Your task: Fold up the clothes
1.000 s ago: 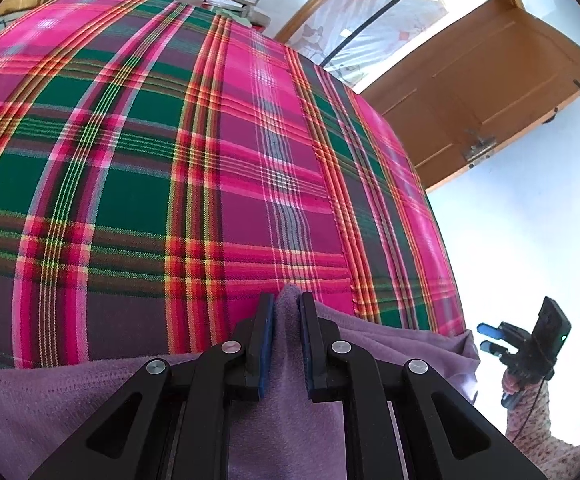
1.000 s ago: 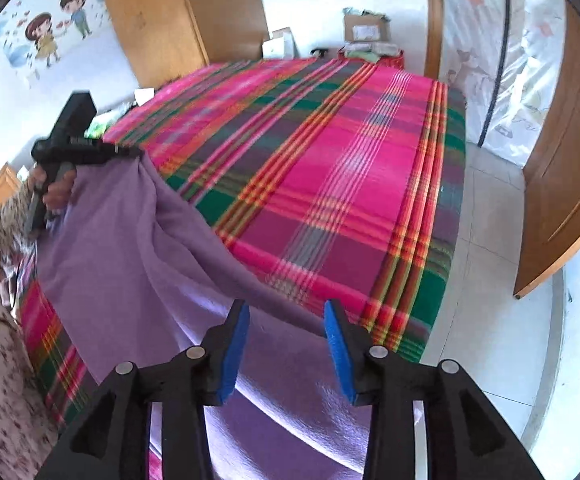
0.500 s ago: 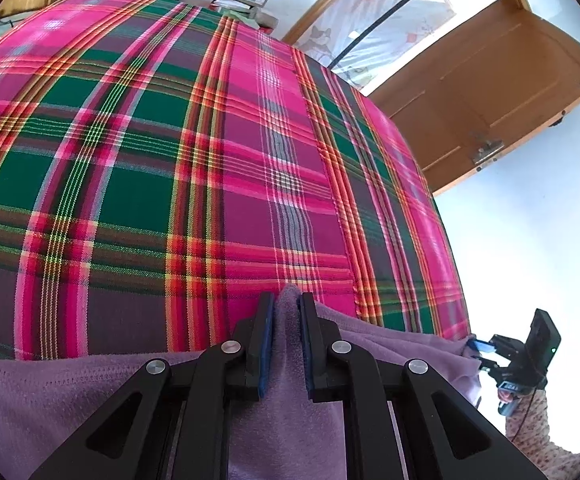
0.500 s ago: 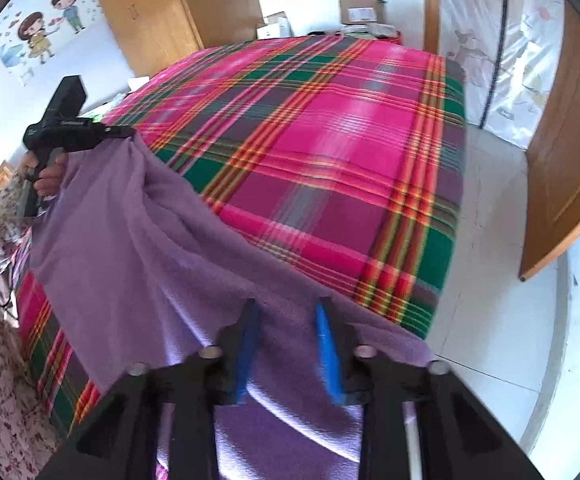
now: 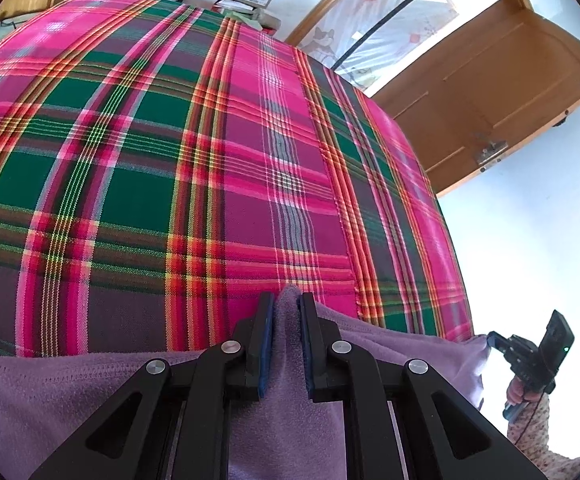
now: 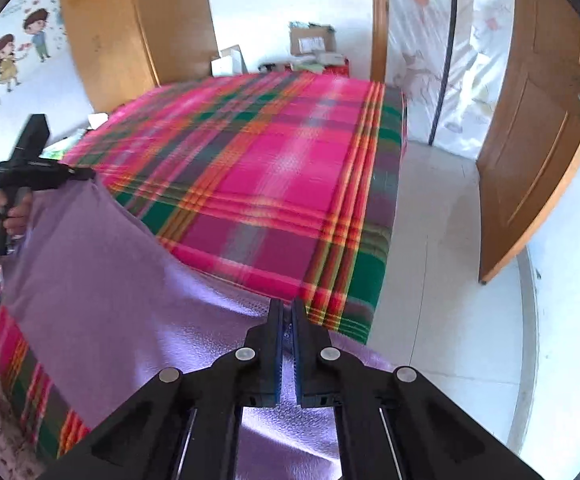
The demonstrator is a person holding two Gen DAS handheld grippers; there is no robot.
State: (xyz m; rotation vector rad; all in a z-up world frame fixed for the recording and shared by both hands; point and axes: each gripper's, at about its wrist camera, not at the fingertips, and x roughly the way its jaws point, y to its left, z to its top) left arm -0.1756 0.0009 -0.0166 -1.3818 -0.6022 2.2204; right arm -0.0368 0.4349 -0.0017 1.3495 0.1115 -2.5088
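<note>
A purple fleece garment (image 5: 90, 392) hangs stretched between both grippers over the near edge of the bed. My left gripper (image 5: 286, 306) is shut on a pinched fold of it. In the right wrist view the same garment (image 6: 90, 280) runs from the left gripper (image 6: 88, 174) at the far left down to my right gripper (image 6: 286, 310), whose jaws are shut on its edge. From the left wrist view, the right gripper (image 5: 492, 338) holds the garment's far corner, with a hand and a floral sleeve (image 5: 538, 432) behind it.
The bed carries a pink, green and red plaid cover (image 5: 210, 160), which is bare beyond the garment. Right of the bed are a tiled floor (image 6: 430, 280) and an open wooden door (image 6: 538, 152). A wardrobe (image 6: 130, 28) and cardboard boxes (image 6: 314, 40) stand at the far end.
My right gripper went from open to shut on the garment's edge. The garment now hangs tauter between the two grippers. The left gripper kept its grip.
</note>
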